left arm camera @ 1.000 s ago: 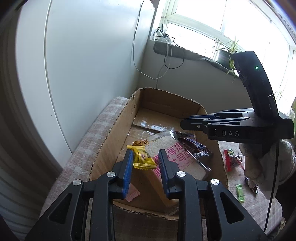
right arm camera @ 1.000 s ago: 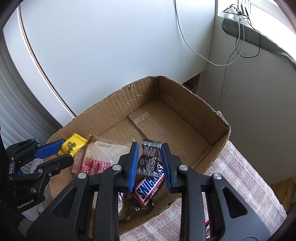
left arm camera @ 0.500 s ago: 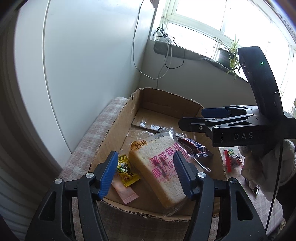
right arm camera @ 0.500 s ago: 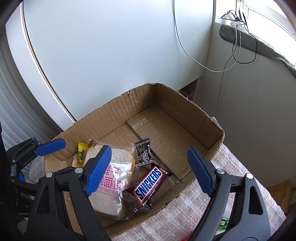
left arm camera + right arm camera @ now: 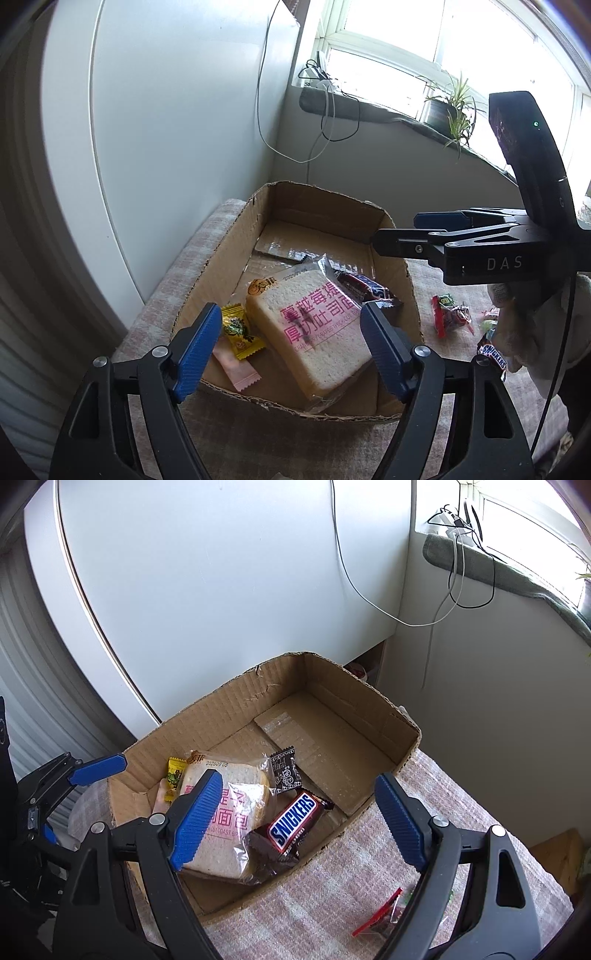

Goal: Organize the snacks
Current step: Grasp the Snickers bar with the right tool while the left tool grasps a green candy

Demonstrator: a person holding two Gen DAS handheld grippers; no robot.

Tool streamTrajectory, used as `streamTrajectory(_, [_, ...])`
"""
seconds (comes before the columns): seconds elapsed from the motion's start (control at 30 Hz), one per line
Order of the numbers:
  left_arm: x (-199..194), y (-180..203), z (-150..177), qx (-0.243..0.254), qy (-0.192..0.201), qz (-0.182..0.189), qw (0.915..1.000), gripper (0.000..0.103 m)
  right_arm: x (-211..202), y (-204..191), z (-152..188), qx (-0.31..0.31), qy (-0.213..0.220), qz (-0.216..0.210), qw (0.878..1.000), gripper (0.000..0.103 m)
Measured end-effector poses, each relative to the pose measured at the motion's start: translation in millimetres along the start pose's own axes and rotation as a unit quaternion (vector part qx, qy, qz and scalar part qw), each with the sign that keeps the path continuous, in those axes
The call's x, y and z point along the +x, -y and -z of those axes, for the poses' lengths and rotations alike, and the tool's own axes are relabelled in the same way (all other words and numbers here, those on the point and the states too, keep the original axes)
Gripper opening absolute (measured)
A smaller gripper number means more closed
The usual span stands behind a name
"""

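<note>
A cardboard box (image 5: 218, 254) (image 5: 236, 705) holds a wrapped bread slice (image 5: 314, 325) (image 5: 236, 812), a yellow candy (image 5: 240, 330) (image 5: 173, 777), a pink packet (image 5: 236, 367), a Snickers bar (image 5: 293, 821) (image 5: 364, 290) and a small black packet (image 5: 284, 771). My left gripper (image 5: 290, 345) is open and empty above the box's near end. My right gripper (image 5: 295, 819) is open and empty above the box; it also shows in the left wrist view (image 5: 413, 236).
Loose snacks lie on the checked cloth right of the box: a red packet (image 5: 448, 312) (image 5: 376, 914), small green candies and another Snickers bar (image 5: 491, 354). A white wall panel stands behind the box. Cables hang from the windowsill (image 5: 332, 107).
Both grippers opened. The left one let go of the yellow candy and the right one let go of the black packet; both now lie in the box. Both grippers pulled back.
</note>
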State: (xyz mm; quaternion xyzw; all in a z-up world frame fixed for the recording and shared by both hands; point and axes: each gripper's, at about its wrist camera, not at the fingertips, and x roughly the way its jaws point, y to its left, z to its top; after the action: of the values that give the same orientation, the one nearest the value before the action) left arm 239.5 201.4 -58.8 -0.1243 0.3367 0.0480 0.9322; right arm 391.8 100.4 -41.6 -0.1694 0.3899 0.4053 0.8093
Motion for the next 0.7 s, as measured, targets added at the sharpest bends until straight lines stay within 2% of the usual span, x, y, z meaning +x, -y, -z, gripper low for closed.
streamTrajectory(0.33, [-23.6, 32.7, 6.4, 0.019, 0.012, 0.020, 0.9996, 0.077, -60.7, 24.3, 44.1, 0.014, 0.011, 0.023, 1.000, 0.087])
streamTrajectory(0.7, [-23.3, 84.3, 20.5, 0.058, -0.004, 0.064, 0.9963, 0.077, -110.3, 60.0, 122.4, 0.058, 0.008, 0.054, 0.997, 0.087])
